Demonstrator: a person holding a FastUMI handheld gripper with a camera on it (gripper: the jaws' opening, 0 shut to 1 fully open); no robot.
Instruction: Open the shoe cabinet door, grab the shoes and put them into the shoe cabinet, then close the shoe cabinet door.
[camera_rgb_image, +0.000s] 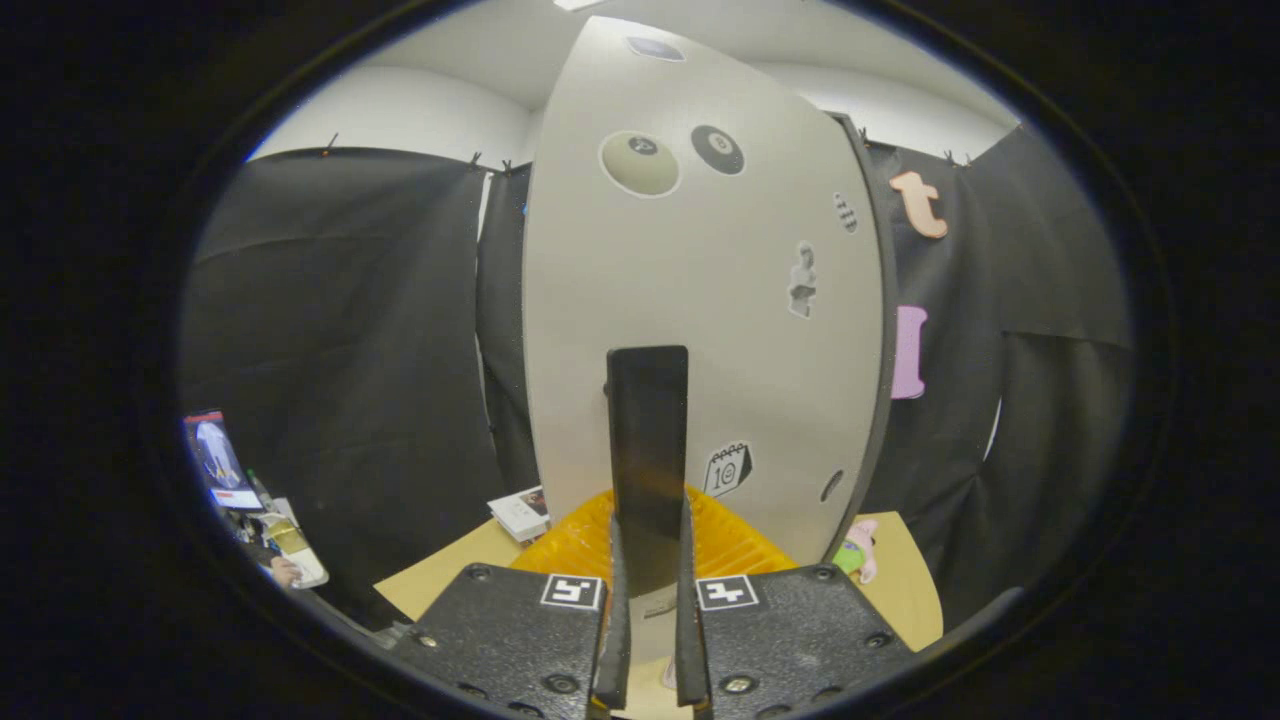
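Observation:
The shoe cabinet door (700, 290) is a pale grey panel with several stickers, standing upright right in front of me. A tall black handle (648, 420) runs down its lower middle. My gripper (650, 520) is shut on that handle: both fingers press its lower part from left and right. The handle's top half rises above the fingertips (613, 530). No shoes can be made out, and the door hides the cabinet's inside.
A yellow ribbed object (735, 540) lies on the tan table (440, 575) at the door's foot. A small white box (520, 512) sits to the left, a pink and green toy (860, 550) to the right. Black cloth walls stand behind. A screen (222, 462) and a person's hand (287, 572) are far left.

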